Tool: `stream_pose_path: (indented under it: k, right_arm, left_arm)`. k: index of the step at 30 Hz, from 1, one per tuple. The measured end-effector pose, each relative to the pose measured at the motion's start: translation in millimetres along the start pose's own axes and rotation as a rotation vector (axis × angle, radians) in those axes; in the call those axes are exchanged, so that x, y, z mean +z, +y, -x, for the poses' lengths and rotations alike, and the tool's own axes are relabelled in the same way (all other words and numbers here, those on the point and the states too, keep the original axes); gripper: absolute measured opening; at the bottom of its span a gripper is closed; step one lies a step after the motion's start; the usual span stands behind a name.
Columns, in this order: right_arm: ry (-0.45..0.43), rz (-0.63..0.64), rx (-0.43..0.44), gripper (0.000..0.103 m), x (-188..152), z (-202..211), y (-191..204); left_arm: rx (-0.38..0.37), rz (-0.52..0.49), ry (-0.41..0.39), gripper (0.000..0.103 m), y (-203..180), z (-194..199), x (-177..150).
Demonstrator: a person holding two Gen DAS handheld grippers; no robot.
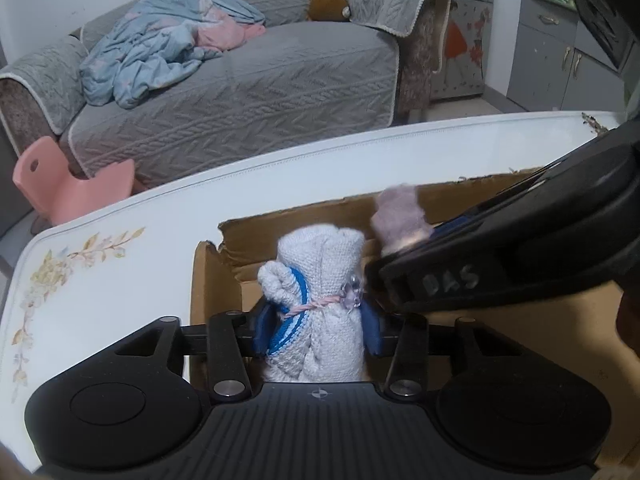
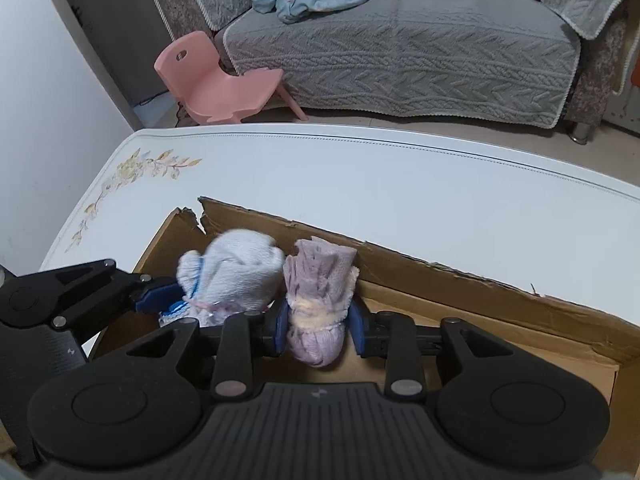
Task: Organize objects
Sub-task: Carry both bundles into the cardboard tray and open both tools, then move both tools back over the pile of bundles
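A white knitted sock bundle [image 1: 320, 272] with a blue stripe and a pink tie stands upright between the blue pads of my left gripper [image 1: 316, 332], which touch it on both sides. It sits low inside the left end of an open cardboard box [image 1: 300, 216]. Just to its right, my right gripper [image 2: 316, 332] is shut on a lilac fluffy sock bundle [image 2: 320, 280], also down inside the box [image 2: 440, 272]. The two bundles [image 2: 232, 268] stand side by side, almost touching. In the left wrist view the lilac bundle [image 1: 396, 216] is blurred behind the right gripper's black body.
The box lies on a white table [image 2: 400, 180] with a flower print at its left corner. Beyond the table are a pink child's chair [image 2: 224, 84] and a grey sofa [image 2: 400, 40] with blue and pink bedding. Grey cabinets [image 1: 560, 48] stand far right.
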State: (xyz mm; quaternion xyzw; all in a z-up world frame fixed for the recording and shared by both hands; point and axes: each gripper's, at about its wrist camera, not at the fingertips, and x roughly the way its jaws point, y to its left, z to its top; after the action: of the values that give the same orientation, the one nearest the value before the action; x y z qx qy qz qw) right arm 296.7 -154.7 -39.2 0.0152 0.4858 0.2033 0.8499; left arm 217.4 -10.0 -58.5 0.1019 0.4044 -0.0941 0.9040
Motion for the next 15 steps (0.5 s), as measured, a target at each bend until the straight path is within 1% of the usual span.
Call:
stream_pose_path:
  k: [1, 2, 3, 4, 5, 6, 8, 15]
  right_arm:
    - [0.004, 0.006, -0.001, 0.031, 1, 0, 1]
    - [0.003, 0.017, -0.015, 0.031, 3, 0, 2]
    - [-0.005, 0.026, -0.031, 0.032, 4, 2, 3]
    - [-0.007, 0.025, -0.032, 0.036, 5, 3, 2]
    - [-0.007, 0.016, -0.020, 0.043, 5, 5, 1]
    - [-0.008, 0.011, -0.017, 0.045, 5, 8, -1]
    - [-0.016, 0.022, -0.028, 0.046, 4, 12, -1]
    - [-0.030, 0.025, -0.041, 0.047, 3, 24, 1]
  left_arm:
    - [0.013, 0.000, -0.001, 0.066, 0, 0, 1]
    - [0.018, -0.002, -0.010, 0.069, 0, 1, 1]
    - [0.017, -0.003, -0.017, 0.074, 0, 2, 1]
    - [0.008, -0.003, -0.018, 0.079, -1, 4, 0]
    - [-0.001, -0.003, -0.019, 0.080, -1, 6, 1]
    - [-0.003, -0.003, -0.026, 0.083, -2, 8, 1]
    - [-0.004, -0.003, -0.041, 0.083, -3, 14, 1]
    - [-0.001, 0.018, -0.041, 0.085, 0, 32, 5]
